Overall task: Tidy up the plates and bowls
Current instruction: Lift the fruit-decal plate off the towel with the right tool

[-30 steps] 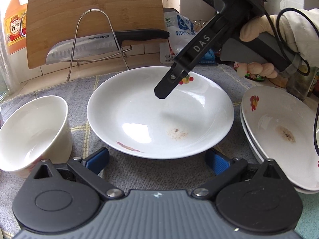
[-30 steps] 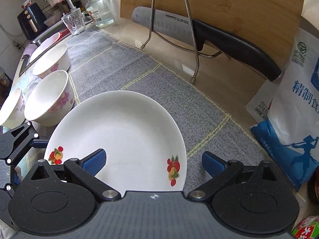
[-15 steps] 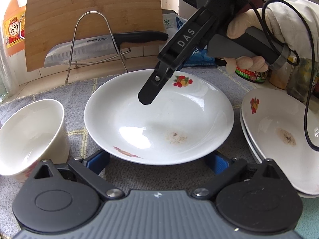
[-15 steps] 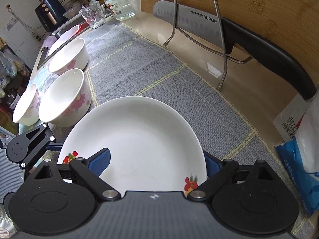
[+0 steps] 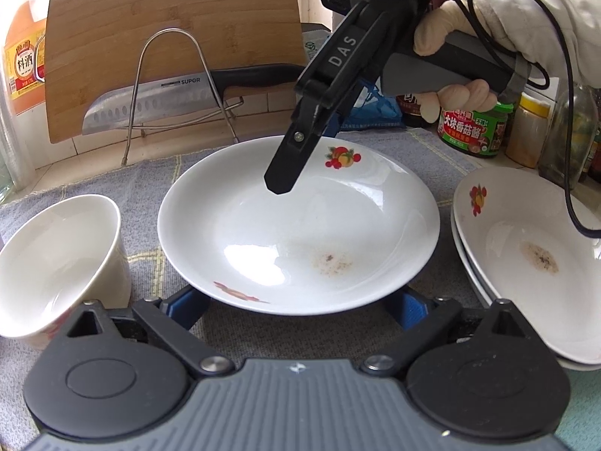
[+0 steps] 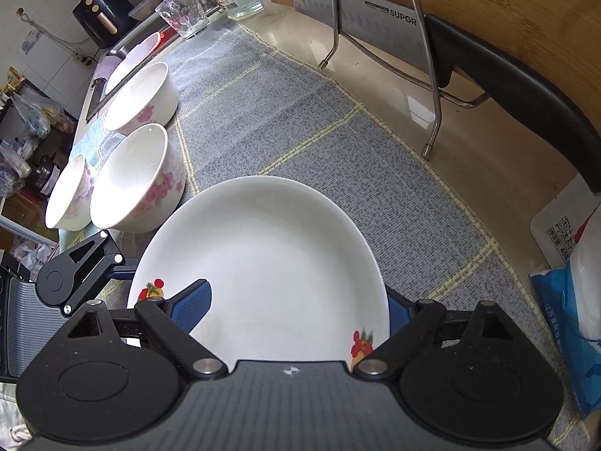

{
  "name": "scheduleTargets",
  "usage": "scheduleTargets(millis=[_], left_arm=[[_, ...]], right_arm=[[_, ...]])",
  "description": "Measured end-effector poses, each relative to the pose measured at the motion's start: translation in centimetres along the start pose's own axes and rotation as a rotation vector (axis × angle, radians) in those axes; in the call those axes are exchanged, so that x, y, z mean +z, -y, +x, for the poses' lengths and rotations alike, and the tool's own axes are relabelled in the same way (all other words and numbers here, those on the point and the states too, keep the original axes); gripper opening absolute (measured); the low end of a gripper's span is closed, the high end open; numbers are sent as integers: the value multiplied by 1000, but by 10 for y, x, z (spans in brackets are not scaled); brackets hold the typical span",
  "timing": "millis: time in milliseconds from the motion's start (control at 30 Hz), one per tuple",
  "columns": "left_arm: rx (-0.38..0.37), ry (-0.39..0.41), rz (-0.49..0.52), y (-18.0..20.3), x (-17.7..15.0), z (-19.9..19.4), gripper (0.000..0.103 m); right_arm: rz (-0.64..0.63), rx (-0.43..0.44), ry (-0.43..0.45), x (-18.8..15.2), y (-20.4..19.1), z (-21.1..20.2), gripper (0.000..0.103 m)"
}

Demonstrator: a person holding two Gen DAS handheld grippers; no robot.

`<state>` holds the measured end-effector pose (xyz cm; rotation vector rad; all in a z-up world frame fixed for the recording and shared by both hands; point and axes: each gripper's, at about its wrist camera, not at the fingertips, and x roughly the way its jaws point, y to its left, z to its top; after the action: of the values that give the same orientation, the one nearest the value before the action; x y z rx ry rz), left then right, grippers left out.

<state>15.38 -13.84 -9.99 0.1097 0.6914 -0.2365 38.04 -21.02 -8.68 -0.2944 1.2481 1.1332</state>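
Note:
A white deep plate [image 5: 263, 233] with fruit prints and a brown smear lies on the grey mat [image 5: 112, 173]. My left gripper [image 5: 298, 306] faces its near rim. Both blue pads sit low, partly hidden under that rim, and the jaws are closing slightly without pressing. My right gripper [image 6: 295, 306] straddles the far rim of the plate [image 6: 270, 263]. One pad is over the inside and the other outside, half hidden behind the edge. Its jaws are closing and no firm press shows. In the left wrist view one of its black fingers [image 5: 285, 173] hangs over the plate.
A white bowl [image 5: 56, 263] stands left of the plate and two stacked plates [image 5: 526, 263] lie on the right. Three flowered bowls [image 6: 139, 176] line the mat towards the sink. Behind are a cutting board [image 5: 169, 37], a knife [image 5: 150, 105] in a wire rack, and jars [image 5: 473, 127].
The right gripper tipped down and swung left over the plate while its jaws narrowed around the rim. The plate slid nearer to the left gripper, whose pads now sit under its edge.

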Motion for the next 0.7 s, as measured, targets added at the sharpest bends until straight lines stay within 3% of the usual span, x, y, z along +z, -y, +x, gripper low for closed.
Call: scheduleTargets(millis=[700], left_arm=[[-10,-9,55,3,7,-16,98]], right_arm=[[6,-9,20,-8,-13,-17,96]])
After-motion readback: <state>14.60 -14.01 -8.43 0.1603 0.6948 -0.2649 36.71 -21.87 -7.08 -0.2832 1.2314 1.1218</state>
